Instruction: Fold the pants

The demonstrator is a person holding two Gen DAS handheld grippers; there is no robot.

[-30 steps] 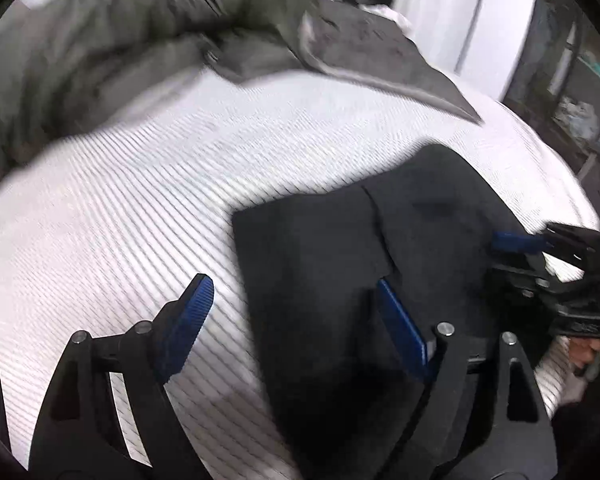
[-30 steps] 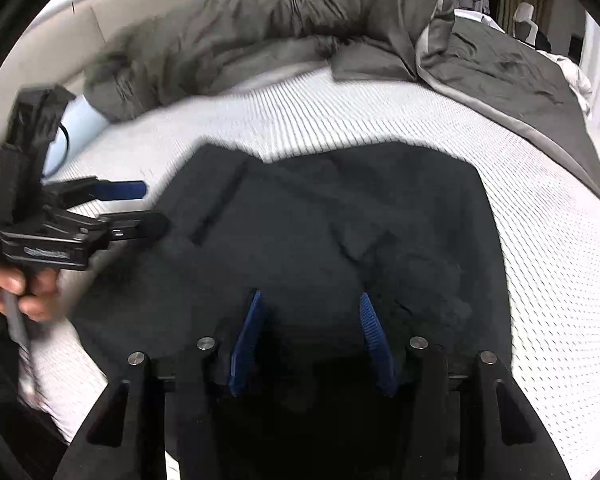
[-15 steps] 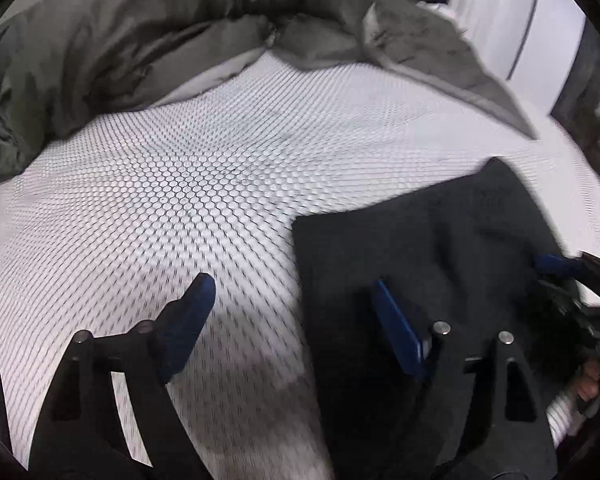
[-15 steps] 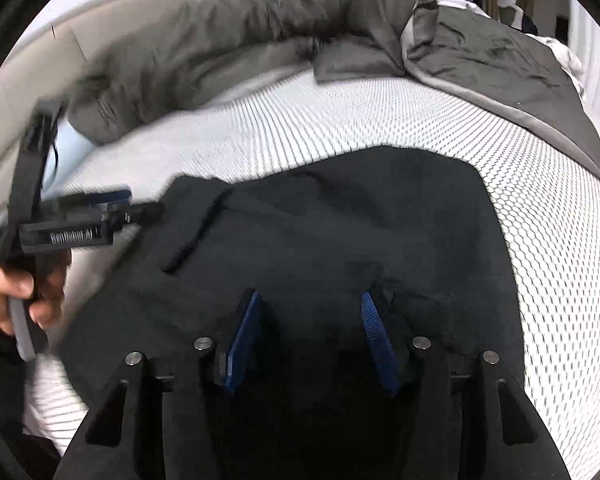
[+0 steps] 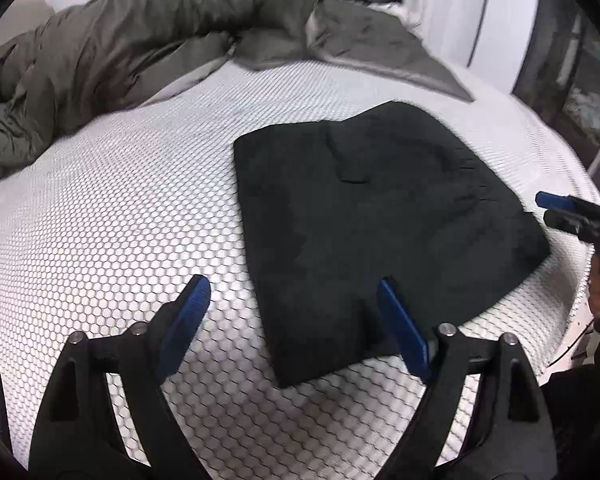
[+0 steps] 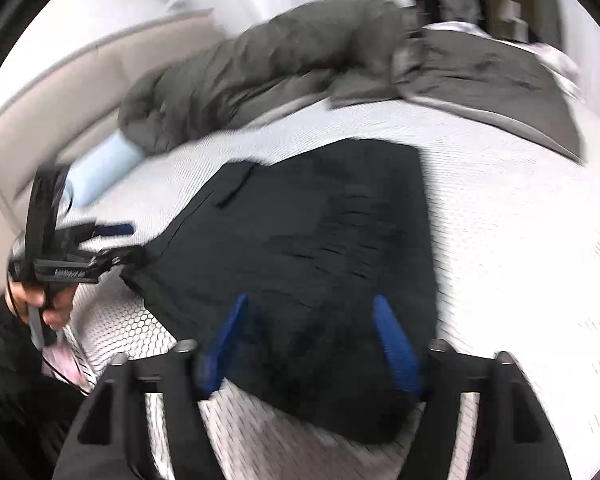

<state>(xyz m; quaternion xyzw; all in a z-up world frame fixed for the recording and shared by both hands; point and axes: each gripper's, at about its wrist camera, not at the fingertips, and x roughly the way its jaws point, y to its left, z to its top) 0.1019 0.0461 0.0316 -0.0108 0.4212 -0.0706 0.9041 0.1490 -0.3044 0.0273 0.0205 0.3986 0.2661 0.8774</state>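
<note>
The black pants (image 5: 380,220) lie folded into a flat rectangle on the white honeycomb mattress (image 5: 120,220). My left gripper (image 5: 296,324) is open and empty, above the near left corner of the pants. My right gripper (image 6: 312,340) is open and empty, hovering over the near edge of the pants (image 6: 320,240). The right gripper also shows at the right edge of the left wrist view (image 5: 556,208). The left gripper shows at the left of the right wrist view (image 6: 116,240), near the pants' corner.
A grey-green duvet (image 5: 120,48) is bunched along the far side of the bed. A light blue pillow (image 6: 104,164) and a beige headboard (image 6: 60,92) lie at the left. The mattress edge (image 5: 572,184) is close on the right, with shelves beyond.
Both grippers have pulled back and up from the pants. The right gripper's jaws have opened wider. The pants now lie whole and flat in both views.
</note>
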